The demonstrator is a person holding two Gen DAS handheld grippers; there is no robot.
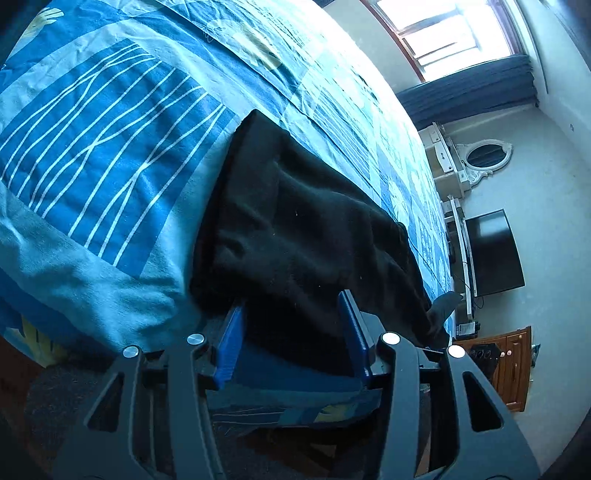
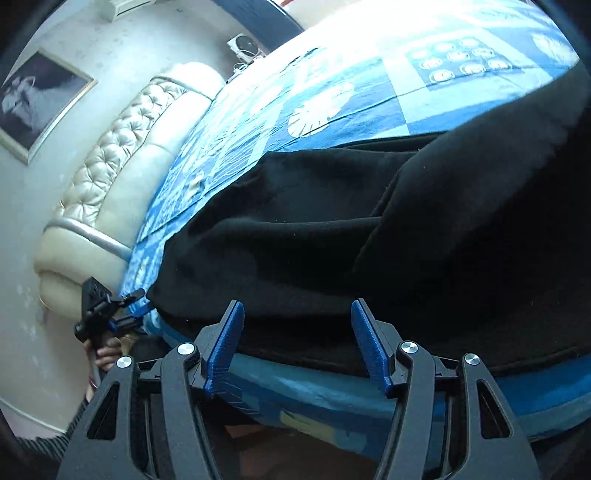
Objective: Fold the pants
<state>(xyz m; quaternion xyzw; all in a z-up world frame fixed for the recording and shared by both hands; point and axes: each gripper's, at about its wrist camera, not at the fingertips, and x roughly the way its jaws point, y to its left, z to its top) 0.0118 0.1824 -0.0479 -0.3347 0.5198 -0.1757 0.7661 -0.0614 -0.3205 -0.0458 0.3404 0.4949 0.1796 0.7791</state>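
Black pants [image 1: 295,229] lie on a bed with a blue patterned cover [image 1: 110,147], near its front edge. My left gripper [image 1: 291,306] is open, its blue fingers on either side of the pants' near edge, not closed on the cloth. In the right wrist view the pants [image 2: 314,240] spread wide across the cover [image 2: 332,96], with a fold of cloth rising at the right. My right gripper [image 2: 297,314] is open just at the pants' near hem. The left gripper [image 2: 110,314] also shows at the far left of that view.
A cream tufted headboard [image 2: 110,155] and a framed picture [image 2: 33,99] stand to the left. A television [image 1: 495,251], a wooden cabinet [image 1: 509,365], a white mirror [image 1: 484,155] and a window [image 1: 454,33] are on the right. The bed's front edge drops off below the grippers.
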